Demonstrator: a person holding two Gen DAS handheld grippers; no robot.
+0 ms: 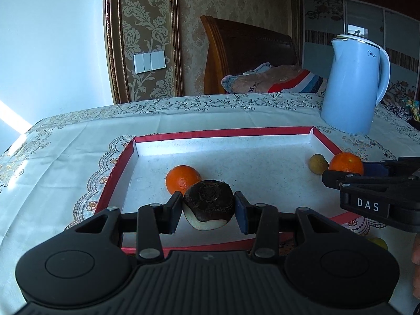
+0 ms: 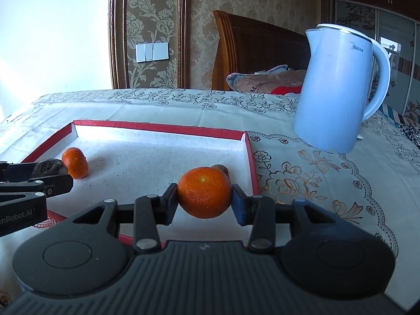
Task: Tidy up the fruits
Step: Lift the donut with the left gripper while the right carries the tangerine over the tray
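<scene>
My left gripper (image 1: 208,211) is shut on a dark brown water chestnut (image 1: 208,204) with a white peeled underside, held over the near part of the red-rimmed tray (image 1: 115,173). An orange (image 1: 183,179) lies in the tray just behind it. My right gripper (image 2: 205,200) is shut on a second orange (image 2: 204,192) over the tray's right side (image 2: 250,157). A small yellow-brown fruit (image 1: 317,164) lies in the tray behind that orange, mostly hidden in the right wrist view (image 2: 221,169). The left gripper with the chestnut (image 2: 48,168) shows at the left edge of the right wrist view.
A light blue electric kettle (image 1: 353,84) stands on the tablecloth right of the tray. A yellow-green fruit (image 1: 379,242) peeks out on the cloth near the tray's front right corner. A bed with pillows lies beyond the table.
</scene>
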